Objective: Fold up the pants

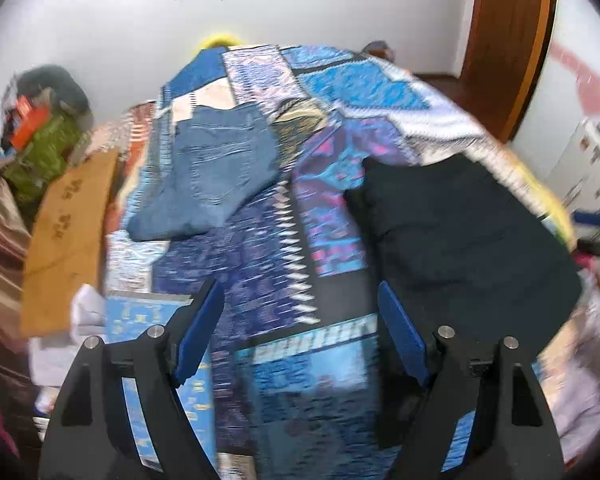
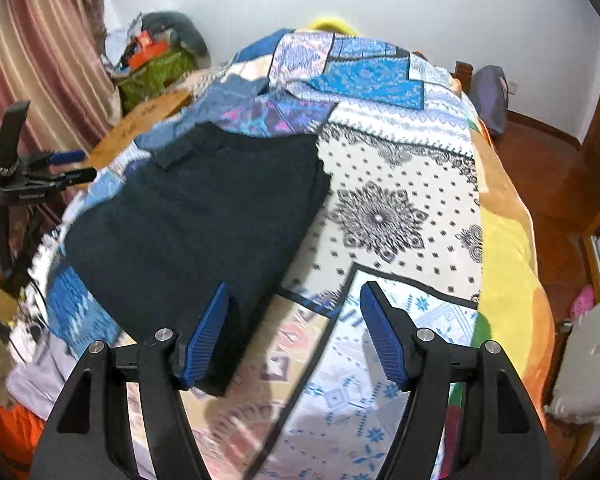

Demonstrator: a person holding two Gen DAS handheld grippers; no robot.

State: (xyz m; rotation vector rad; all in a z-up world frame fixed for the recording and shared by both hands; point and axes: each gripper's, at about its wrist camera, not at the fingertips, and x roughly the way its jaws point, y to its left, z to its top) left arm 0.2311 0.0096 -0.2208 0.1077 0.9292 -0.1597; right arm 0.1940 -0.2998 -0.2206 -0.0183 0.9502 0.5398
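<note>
Green bag (image 2: 156, 74) by the curtain (image 2: 48, 52), stuffed with orange and grey items. Dark pants (image 2: 196, 216) lie folded flat on the patchwork bedspread (image 2: 400, 184); jeans (image 1: 216, 168) lie folded further up, well apart. Left gripper (image 1: 300, 336) and right gripper (image 2: 294, 332) both spread, empty, above the bed. Bedspread right of the pants lies bare.

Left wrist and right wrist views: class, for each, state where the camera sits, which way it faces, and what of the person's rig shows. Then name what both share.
Left wrist: on the left gripper, angled down over the bed; open fingers show, blue jeans ahead.
Right wrist: on the right gripper, angled down; open fingers show, left gripper at the edge.
Shared: dark pants, patterned bedspread.
</note>
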